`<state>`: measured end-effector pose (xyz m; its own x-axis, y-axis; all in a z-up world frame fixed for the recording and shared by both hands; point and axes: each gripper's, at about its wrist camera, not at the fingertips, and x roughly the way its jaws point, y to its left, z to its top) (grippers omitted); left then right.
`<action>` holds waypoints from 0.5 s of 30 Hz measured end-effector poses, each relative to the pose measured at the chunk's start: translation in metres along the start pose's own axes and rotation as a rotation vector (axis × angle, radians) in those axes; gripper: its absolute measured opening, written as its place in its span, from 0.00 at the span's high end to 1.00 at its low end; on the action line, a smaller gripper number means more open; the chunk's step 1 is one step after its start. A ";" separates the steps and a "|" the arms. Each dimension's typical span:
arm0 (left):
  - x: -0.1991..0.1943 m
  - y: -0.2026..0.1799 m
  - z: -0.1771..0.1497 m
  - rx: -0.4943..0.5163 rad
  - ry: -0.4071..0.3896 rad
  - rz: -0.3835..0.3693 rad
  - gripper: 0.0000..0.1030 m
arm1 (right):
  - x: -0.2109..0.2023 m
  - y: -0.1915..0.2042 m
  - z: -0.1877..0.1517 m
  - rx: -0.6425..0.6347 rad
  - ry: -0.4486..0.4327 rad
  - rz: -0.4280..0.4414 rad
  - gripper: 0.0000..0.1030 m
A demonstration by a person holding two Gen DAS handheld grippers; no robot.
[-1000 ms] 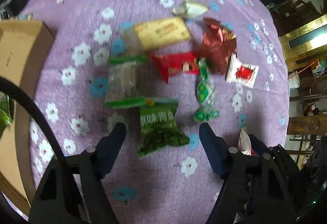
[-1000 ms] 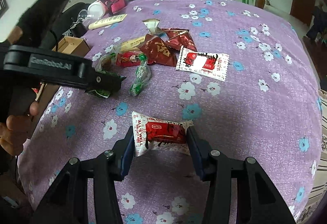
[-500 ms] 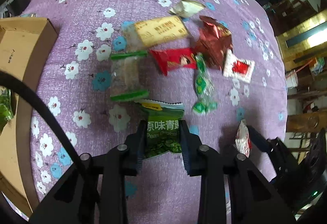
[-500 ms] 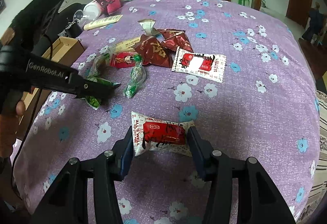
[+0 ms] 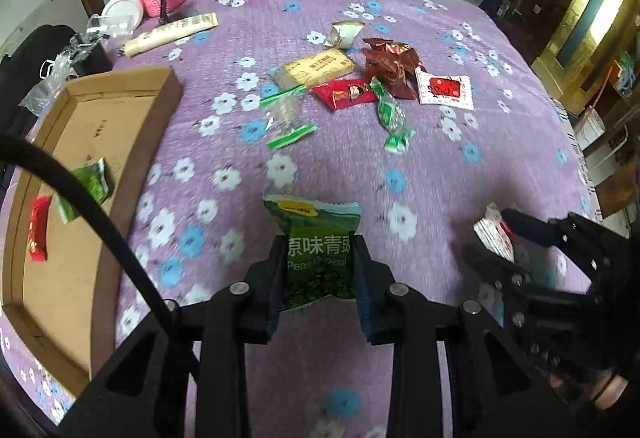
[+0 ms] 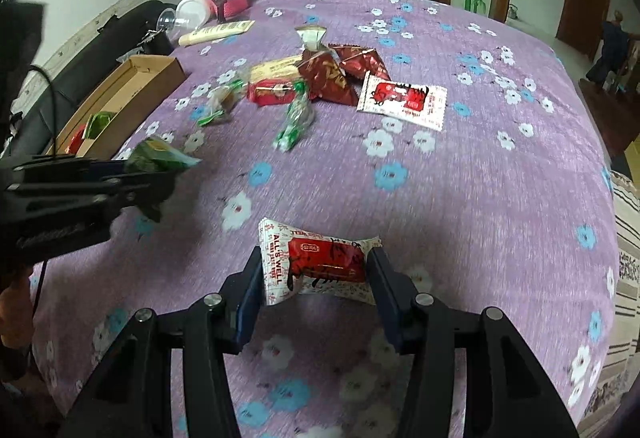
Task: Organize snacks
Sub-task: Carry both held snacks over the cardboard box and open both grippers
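Purple floral tablecloth (image 5: 460,178) below, the left gripper (image 5: 318,274) pinches the light, crinkly green pea packet (image 5: 316,258) mid-body right of the cardboard box (image 5: 160,110), while the right gripper (image 6: 316,278) clamps the soft red-and-white snack packet (image 6: 316,264) by its ends, farther right of that box.

Both cams ride on the grippers, looking forward along the fingers, low over the purple flowered tablecloth (image 5: 400,18). Left view faces the far wall with the cardboard box (image 5: 100,126) on its left. Both catch the same snack pile (image 6: 320,82) mid-table, and each other's gripper.
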<state>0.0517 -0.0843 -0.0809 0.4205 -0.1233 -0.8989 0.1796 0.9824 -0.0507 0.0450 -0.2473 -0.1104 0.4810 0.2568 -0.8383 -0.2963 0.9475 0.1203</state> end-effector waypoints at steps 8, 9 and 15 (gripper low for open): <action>-0.023 0.037 -0.014 -0.052 -0.045 0.018 0.68 | 0.000 0.042 0.008 -0.040 -0.006 0.013 0.50; -0.027 0.045 -0.016 -0.064 -0.052 0.020 0.68 | 0.000 0.052 0.012 -0.050 -0.012 0.022 0.50; -0.043 0.099 -0.020 -0.139 -0.080 0.072 0.68 | 0.009 0.106 0.038 -0.142 -0.027 0.052 0.50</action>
<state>0.0339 0.0206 -0.0560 0.4987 -0.0575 -0.8649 0.0238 0.9983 -0.0527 0.0490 -0.1374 -0.0853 0.4832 0.3116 -0.8182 -0.4342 0.8968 0.0851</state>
